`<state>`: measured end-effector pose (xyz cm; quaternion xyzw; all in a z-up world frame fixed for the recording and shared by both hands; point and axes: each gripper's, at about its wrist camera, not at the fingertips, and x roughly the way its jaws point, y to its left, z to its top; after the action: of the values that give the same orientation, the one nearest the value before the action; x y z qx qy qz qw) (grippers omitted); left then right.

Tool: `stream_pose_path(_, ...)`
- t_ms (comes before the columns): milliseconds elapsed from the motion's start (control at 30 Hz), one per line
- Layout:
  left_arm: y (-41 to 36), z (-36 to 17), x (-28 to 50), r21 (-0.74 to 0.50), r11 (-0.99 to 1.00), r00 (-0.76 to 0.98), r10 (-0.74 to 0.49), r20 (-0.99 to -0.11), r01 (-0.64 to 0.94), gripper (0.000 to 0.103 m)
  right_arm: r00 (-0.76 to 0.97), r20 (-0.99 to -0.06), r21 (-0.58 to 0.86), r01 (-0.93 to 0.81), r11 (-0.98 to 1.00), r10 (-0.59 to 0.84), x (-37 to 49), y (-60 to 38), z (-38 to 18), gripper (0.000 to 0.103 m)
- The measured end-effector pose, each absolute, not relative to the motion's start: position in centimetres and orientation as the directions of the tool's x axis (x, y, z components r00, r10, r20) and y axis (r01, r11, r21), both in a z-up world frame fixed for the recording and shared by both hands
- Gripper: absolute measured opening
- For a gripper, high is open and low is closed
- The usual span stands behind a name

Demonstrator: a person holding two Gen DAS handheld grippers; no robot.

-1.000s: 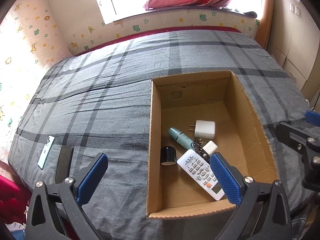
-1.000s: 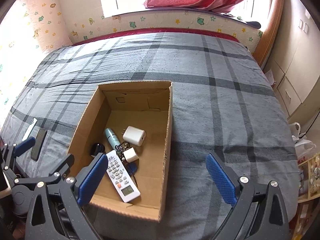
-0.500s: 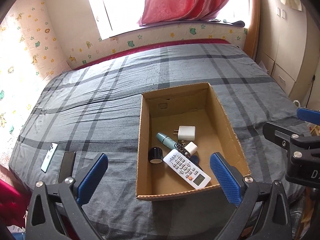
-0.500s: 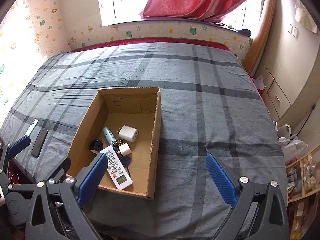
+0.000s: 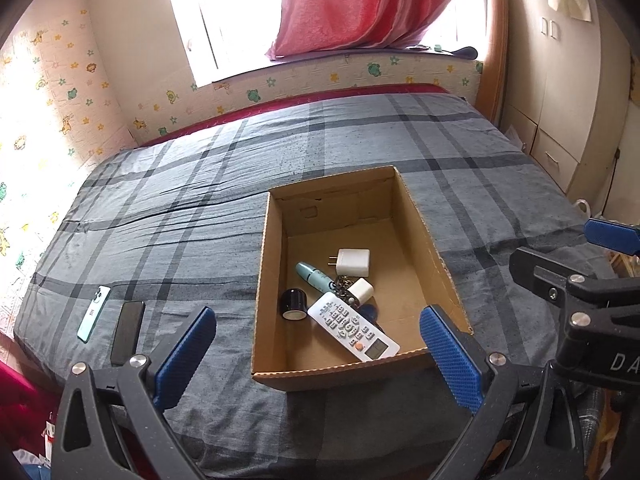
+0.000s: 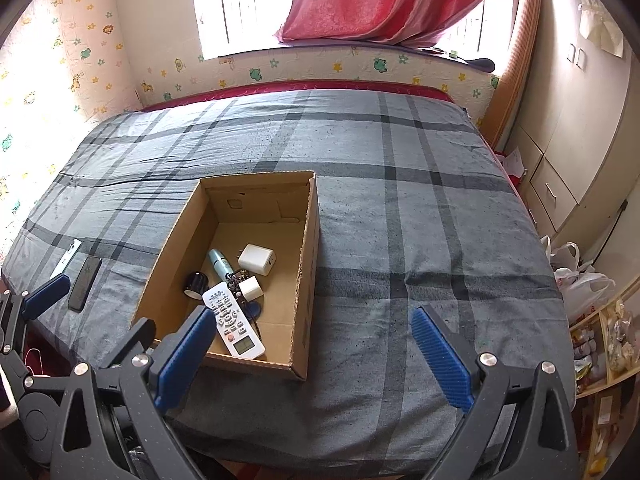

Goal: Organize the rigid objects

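Note:
An open cardboard box (image 5: 432, 248) (image 6: 308, 264) sits on the bed. Inside lie a white remote (image 5: 354, 327) (image 6: 233, 327), a white charger (image 5: 353, 262) (image 6: 257, 259), a teal tube (image 5: 314, 275) (image 6: 221, 263), a black cylinder (image 5: 293, 304) (image 6: 195, 284) and a small white plug with keys (image 5: 360, 291) (image 6: 250, 287). Two phones lie on the bed left of the box, one teal (image 5: 93, 313) (image 6: 67, 258) and one black (image 5: 128, 332) (image 6: 84, 283). My left gripper (image 5: 320, 360) is open and empty, above the bed's near edge. My right gripper (image 6: 312, 360) is open and empty, right of the left one.
The bed has a grey plaid cover (image 5: 200, 216). A window with a red curtain (image 5: 360, 4) is behind it. A cupboard with drawers (image 6: 560, 160) stands on the right. Plastic bags (image 6: 580, 280) and a shelf lie near the bed's right side.
Both grippers have pulled back and up from the box, so the bed and box look smaller. Nothing on the bed or in the box has moved.

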<state>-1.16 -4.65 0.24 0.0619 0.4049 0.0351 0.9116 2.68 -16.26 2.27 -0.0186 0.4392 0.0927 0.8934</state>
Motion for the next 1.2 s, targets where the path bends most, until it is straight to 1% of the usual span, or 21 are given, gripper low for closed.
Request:
stream_pose_path(833, -5.03, 0.16, -1.23, 0.135, 0.991, 0.668, 0.102, -0.737, -0.003, 0.103, 0.603, -0.783, 0.062, -0.168, 0.984, 0.153, 2.69, -16.92, 2.49, 0.101)
stream_pose_path(1200, -5.02, 0.35, -1.09, 0.135, 0.991, 0.673, 0.098, -0.733, 0.003, 0.103, 0.624, -0.768, 0.045, -0.17, 0.984, 0.143, 2.56, -16.72, 2.86, 0.101)
